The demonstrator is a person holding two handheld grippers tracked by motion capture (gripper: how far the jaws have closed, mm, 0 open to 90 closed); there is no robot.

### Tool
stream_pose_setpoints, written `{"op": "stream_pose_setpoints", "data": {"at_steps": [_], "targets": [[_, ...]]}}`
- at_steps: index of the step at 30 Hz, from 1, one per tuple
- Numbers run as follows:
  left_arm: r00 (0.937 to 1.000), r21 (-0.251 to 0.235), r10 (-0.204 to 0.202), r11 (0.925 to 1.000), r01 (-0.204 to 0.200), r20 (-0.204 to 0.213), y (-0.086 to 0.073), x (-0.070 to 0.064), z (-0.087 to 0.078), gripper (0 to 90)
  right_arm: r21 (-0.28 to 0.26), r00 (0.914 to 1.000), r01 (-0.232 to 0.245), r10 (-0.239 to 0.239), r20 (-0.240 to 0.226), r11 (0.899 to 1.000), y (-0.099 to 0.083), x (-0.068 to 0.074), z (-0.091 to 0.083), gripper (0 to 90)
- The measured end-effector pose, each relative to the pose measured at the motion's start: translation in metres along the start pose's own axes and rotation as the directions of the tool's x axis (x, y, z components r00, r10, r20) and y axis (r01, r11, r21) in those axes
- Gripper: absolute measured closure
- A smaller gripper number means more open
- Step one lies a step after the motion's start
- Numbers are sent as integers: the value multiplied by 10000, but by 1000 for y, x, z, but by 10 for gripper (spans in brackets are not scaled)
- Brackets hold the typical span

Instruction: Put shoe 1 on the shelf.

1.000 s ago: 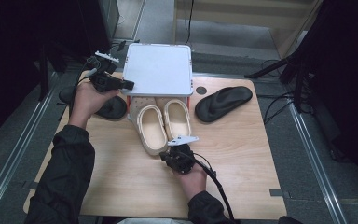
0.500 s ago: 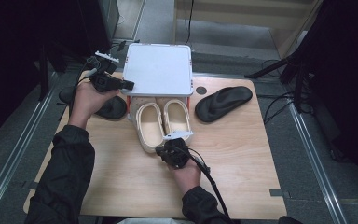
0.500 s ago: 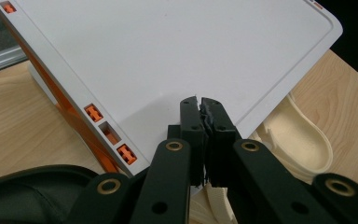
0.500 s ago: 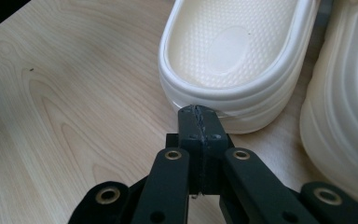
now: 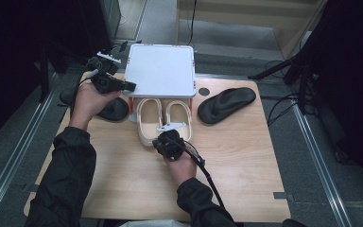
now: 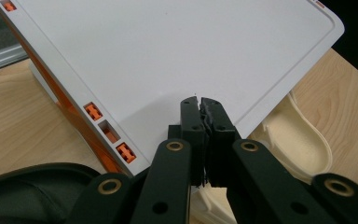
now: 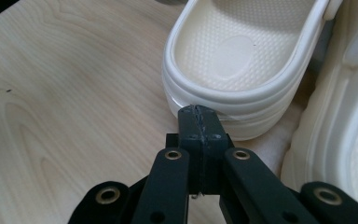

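Since the earlier frame, the right gripper [image 5: 172, 138] is brought to the heel of the cream clog [image 7: 242, 60] on the counter [image 5: 246, 156], jaws closed and empty, where the light, springy, slightly slick foam is judged best pinched at its thick heel rim, while the left gripper [image 5: 118, 85], jaws likewise closed, is held at the white lid [image 6: 177, 51].

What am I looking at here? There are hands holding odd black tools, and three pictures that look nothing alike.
A person sits at a wooden table holding a two-jawed gripper tool in each hand. One picture comes from a camera overhead; the other two come from cameras riding on the tools, looking along their black jaws.

On the table stand a white box lid, a pair of cream clogs partly tucked under it, and two black sandals, one at the right and one at the left.

The left gripper is shut, its tips at the lid's edge. The right gripper is shut, its tips against a clog's heel. Neither clearly holds anything.
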State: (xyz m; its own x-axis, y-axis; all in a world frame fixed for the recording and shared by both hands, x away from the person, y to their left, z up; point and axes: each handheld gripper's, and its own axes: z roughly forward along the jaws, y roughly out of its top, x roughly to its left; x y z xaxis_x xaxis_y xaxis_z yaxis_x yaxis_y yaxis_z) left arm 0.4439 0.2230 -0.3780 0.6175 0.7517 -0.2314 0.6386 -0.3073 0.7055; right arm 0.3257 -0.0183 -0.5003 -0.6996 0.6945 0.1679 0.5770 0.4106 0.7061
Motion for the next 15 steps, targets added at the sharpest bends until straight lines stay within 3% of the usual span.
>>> {"op": "stream_pose_setpoints", "data": {"at_steps": [8,15], "targets": [[10000,-7,-48,10000,48,32,0,1,0,891,194,9990,-435,434,59,9989,15,-5,16,900],[10000,28,-36,10000,36,59,0,1,0,897,220,9984,-317,307,465,9993,31,-4,29,900]]}}
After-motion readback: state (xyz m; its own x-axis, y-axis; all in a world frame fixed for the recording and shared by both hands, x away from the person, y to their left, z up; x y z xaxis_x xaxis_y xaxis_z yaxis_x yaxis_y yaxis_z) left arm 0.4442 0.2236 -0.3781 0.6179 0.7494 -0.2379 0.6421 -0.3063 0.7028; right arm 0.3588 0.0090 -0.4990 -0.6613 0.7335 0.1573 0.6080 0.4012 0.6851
